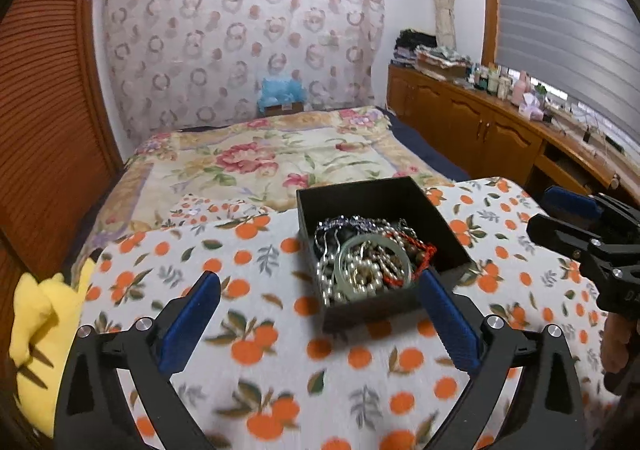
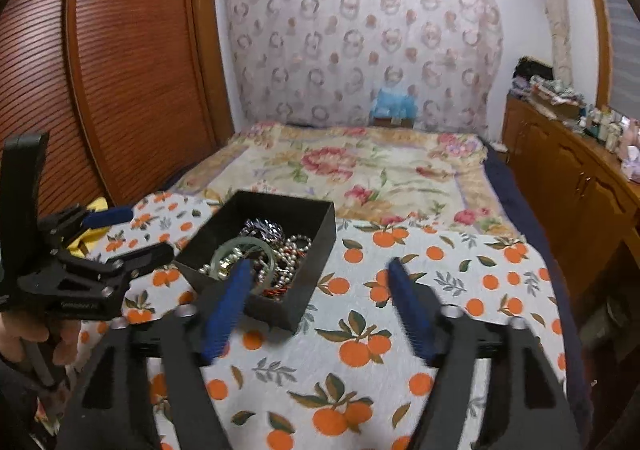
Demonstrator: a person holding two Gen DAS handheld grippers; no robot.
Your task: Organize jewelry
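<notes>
Cloth printed with oranges [image 1: 256, 334] covers the tabletop, bare fabric left and right of the open black square cardboard box [image 1: 362, 196] near its far edge. Tangled pearl strands, chains and a pale green bangle [image 1: 374, 264] fill it. Left claw [image 1: 318, 316] hovers wide open, empty, just before the box; right claw [image 2: 320, 306] likewise, fingers spread.

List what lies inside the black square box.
The black square box holds a tangled heap: a pale green bangle, white pearl strands, silver chains, a red cord. Anything beneath is covered.
</notes>
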